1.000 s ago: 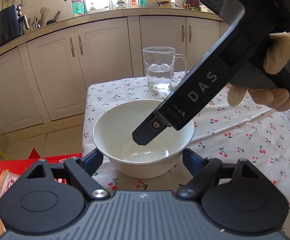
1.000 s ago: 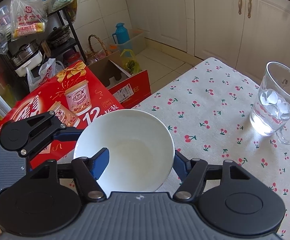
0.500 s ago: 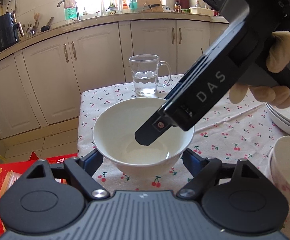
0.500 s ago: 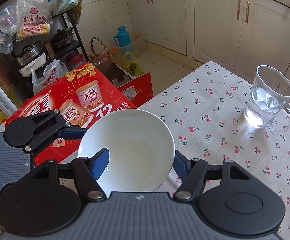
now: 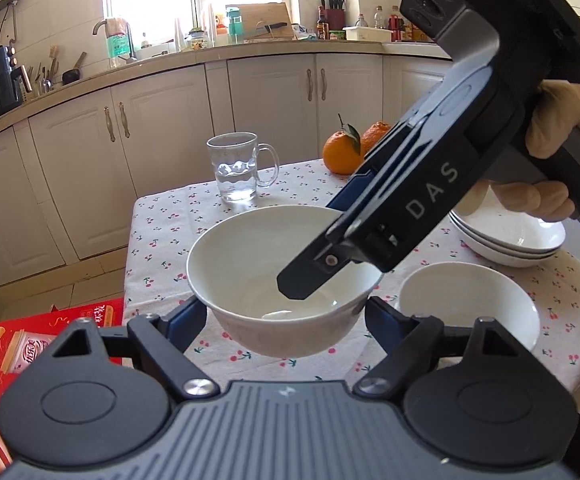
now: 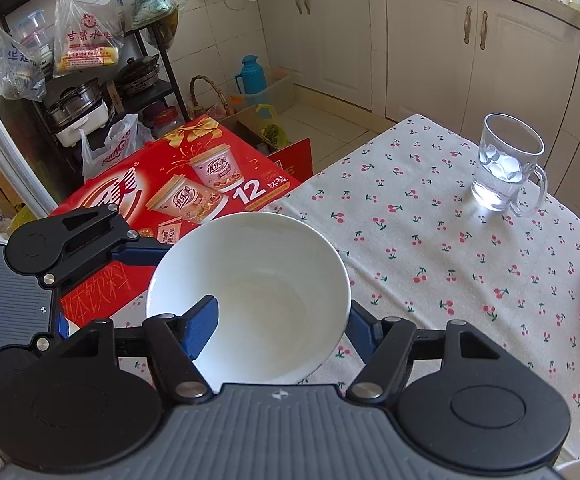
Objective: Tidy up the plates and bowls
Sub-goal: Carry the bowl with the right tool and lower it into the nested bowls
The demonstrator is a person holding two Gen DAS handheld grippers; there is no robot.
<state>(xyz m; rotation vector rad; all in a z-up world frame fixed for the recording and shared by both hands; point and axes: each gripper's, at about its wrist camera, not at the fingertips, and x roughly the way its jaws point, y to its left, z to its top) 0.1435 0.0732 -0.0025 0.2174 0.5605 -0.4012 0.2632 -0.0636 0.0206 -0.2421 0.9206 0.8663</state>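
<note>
White bowl (image 5: pixel 286 280) hung clear of the cherry-print tablecloth (image 5: pixel 162 224), carried by both claws at once — a second earlier it had sat lower, over the table's near corner, with no other dishes in sight. The left gripper (image 5: pixel 286 316) cradled its outer wall, one blue pad on either side; the right gripper (image 6: pixel 278 320) pinched the rim, one finger inside the bowl, the other outside. With the lift and sideways carry, a second white bowl (image 5: pixel 470 300) and a stack of plates (image 5: pixel 506 236) had come into the left view, which suggested the carried bowl was headed for nesting in its twin. The table edge ran close beneath the bowl on the left, with a red carton (image 6: pixel 178 196) on the floor below. Open cloth lay between the bowl and the glass mug (image 5: pixel 238 168) of water; two oranges (image 5: pixel 346 152) sat further back. Room towards the second bowl looked clear, though the right gripper's body crossed above it.
</note>
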